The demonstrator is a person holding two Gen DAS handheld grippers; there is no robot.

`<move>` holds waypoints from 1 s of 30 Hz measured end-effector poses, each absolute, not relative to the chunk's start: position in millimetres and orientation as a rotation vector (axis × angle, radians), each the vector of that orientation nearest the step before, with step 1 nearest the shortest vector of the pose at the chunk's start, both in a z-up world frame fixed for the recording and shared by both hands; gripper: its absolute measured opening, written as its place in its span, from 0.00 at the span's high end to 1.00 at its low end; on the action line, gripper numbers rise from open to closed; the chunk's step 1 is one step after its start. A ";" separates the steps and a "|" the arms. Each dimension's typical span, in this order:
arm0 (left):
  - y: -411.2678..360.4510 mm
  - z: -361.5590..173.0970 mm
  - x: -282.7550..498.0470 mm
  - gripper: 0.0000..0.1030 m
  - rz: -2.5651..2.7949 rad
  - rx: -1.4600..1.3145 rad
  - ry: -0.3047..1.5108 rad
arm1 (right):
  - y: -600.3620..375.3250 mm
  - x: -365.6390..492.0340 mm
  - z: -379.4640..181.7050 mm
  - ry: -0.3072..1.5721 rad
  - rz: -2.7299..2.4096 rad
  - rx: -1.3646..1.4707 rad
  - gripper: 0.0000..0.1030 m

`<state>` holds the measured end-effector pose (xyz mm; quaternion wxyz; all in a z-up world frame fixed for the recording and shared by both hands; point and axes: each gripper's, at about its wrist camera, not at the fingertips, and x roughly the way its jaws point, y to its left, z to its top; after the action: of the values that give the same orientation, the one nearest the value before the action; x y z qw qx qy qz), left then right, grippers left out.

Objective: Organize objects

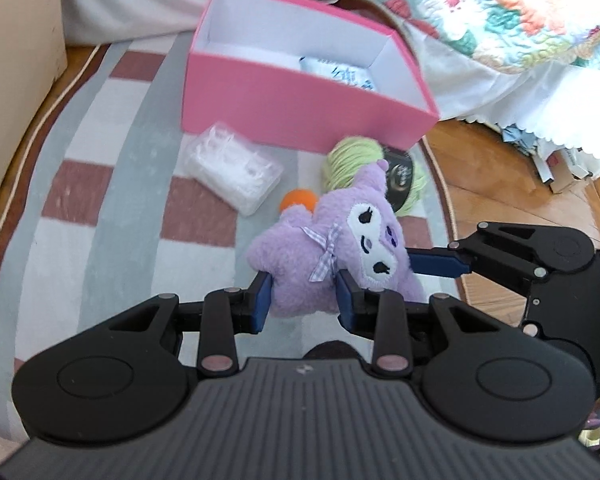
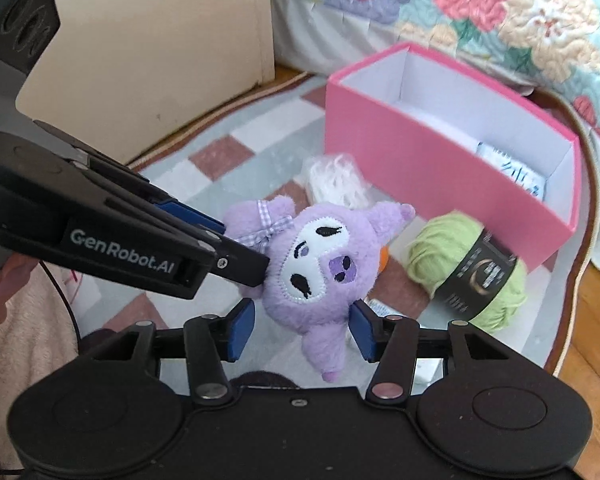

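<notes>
Now I'm lifting the purple plush [image 1: 332, 248] just beside the pink box [image 1: 300, 112]: left gripper [image 1: 304, 300] jaws clamp it, right gripper [image 2: 302, 330] jaws stand apart around it; next, drop it inside.

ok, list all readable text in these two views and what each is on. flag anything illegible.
"GenRobot.AI": white lettering on the side of the left hand-held gripper, right wrist view.
Black band on the green yarn ball: round emblem and small print, too blurred to read.
White packet inside the pink box: dark blue markings, not legible.
Small logo on the gripper body in the left wrist view: too small to read.
</notes>
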<state>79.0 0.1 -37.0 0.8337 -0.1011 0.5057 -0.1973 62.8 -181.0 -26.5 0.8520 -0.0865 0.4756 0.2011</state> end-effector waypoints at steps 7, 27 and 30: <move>-8.8 -13.4 80.3 0.68 -0.428 -0.168 1.039 | -184.5 62.8 -9.8 0.944 0.407 -0.215 0.43; -30.0 44.8 119.5 0.67 -0.465 -0.106 1.010 | -193.1 75.0 40.8 0.856 0.316 -0.239 0.48; -29.1 46.6 135.1 0.67 -0.489 -0.143 1.007 | -202.2 79.6 43.6 0.826 0.290 -0.219 0.53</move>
<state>135.1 -29.1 46.6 0.8450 -0.0678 0.4772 -0.2317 79.6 -202.2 43.6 0.8998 -0.1058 0.3993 0.1402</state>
